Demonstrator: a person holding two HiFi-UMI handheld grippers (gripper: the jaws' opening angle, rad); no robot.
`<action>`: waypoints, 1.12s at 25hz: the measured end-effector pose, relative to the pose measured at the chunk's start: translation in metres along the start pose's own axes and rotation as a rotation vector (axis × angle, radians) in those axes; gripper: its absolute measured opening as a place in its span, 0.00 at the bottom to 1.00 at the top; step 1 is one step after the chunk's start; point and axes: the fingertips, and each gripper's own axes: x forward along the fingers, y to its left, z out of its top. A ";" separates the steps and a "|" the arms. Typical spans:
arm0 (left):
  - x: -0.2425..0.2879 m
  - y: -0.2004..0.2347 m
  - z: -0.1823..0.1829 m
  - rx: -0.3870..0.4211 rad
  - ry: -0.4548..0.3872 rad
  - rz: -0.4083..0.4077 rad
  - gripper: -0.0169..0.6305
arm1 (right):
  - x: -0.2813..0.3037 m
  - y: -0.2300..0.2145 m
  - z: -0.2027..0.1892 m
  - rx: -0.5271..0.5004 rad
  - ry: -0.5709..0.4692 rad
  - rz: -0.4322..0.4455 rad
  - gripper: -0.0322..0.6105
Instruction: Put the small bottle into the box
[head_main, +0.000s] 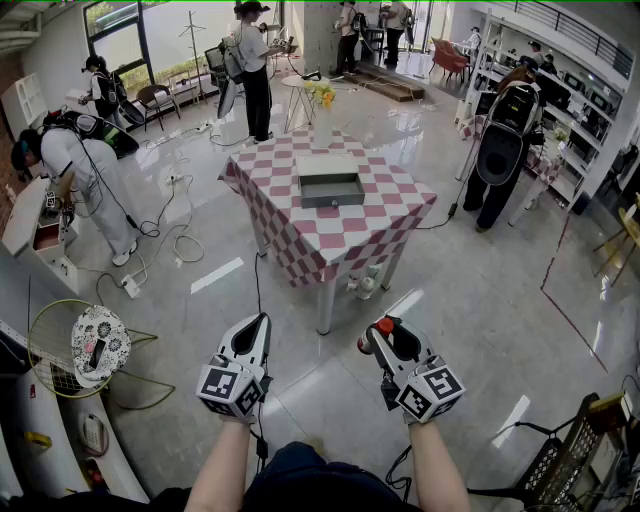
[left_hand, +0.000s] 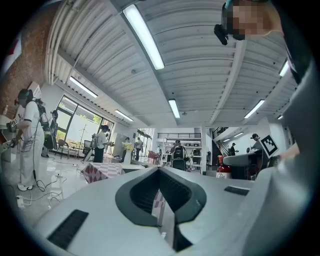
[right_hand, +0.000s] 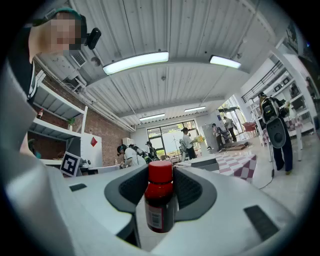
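Observation:
A small dark bottle (right_hand: 160, 202) with a red cap stands upright between the pads of my right gripper (right_hand: 161, 196), which is shut on it. In the head view the bottle's red cap (head_main: 384, 325) shows at the tip of the right gripper (head_main: 380, 336), held low over the floor. My left gripper (head_main: 256, 326) hangs beside it, shut and empty, and the left gripper view shows its jaws together with nothing between them. The open grey box (head_main: 331, 186) sits on the red-and-white checkered table (head_main: 300, 235), well ahead of both grippers.
A vase of yellow flowers (head_main: 322, 108) stands behind the box. Cables (head_main: 160, 240) trail across the floor at the left. A round wire stand (head_main: 98, 342) is near my left side. Several people (head_main: 252, 70) stand around the room, one (head_main: 503, 140) right of the table.

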 end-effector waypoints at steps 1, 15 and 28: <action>0.007 0.005 0.001 0.003 -0.007 0.000 0.03 | 0.009 -0.003 0.000 -0.007 -0.002 -0.002 0.29; 0.041 0.062 0.001 0.013 -0.020 0.036 0.03 | 0.071 -0.024 -0.007 -0.032 -0.006 -0.043 0.29; 0.094 0.111 -0.009 -0.011 0.001 0.073 0.03 | 0.141 -0.065 -0.011 0.008 0.017 -0.023 0.29</action>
